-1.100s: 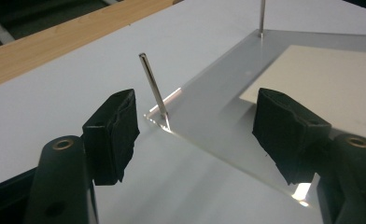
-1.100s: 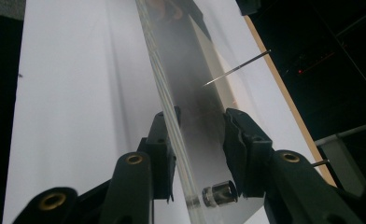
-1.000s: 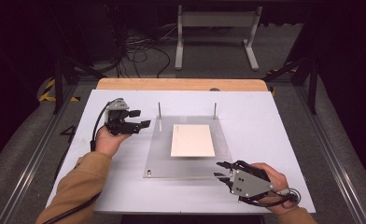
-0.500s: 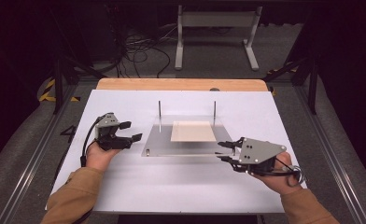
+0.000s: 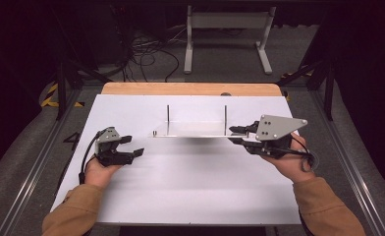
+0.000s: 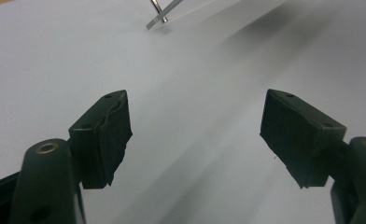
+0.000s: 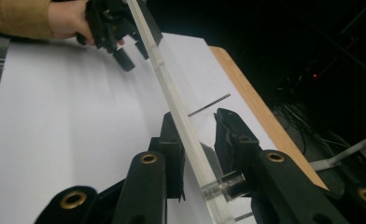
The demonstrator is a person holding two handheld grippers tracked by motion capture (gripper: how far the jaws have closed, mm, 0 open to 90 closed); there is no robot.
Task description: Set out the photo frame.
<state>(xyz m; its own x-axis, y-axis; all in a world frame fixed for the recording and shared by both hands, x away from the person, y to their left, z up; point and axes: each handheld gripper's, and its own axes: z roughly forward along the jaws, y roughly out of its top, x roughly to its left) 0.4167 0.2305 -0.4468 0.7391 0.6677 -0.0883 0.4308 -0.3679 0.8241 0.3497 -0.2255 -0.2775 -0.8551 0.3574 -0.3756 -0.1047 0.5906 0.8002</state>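
A clear plate (image 5: 190, 135) with two thin upright metal posts (image 5: 168, 118) shows edge-on above the white table (image 5: 190, 187). My right gripper (image 5: 235, 135) is shut on its right edge, which is raised off the table. In the right gripper view the plate (image 7: 172, 93) runs between the jaws of my right gripper (image 7: 197, 126), which have just been closing on it. My left gripper (image 5: 131, 146) rests low at the left, apart from the plate. Its jaws have just widened and stand open in the left gripper view (image 6: 195, 121) with nothing between them; the plate's corner (image 6: 165, 14) lies beyond.
A wooden strip (image 5: 190, 88) borders the table's far edge. Behind it on the floor stand a metal frame (image 5: 225, 29) and loose cables (image 5: 146, 49). Dark rails run along both sides of the table.
The right gripper has risen with the plate's right edge, so the plate went from lying flat to showing edge-on. The left gripper has moved left and toward me, away from the plate.
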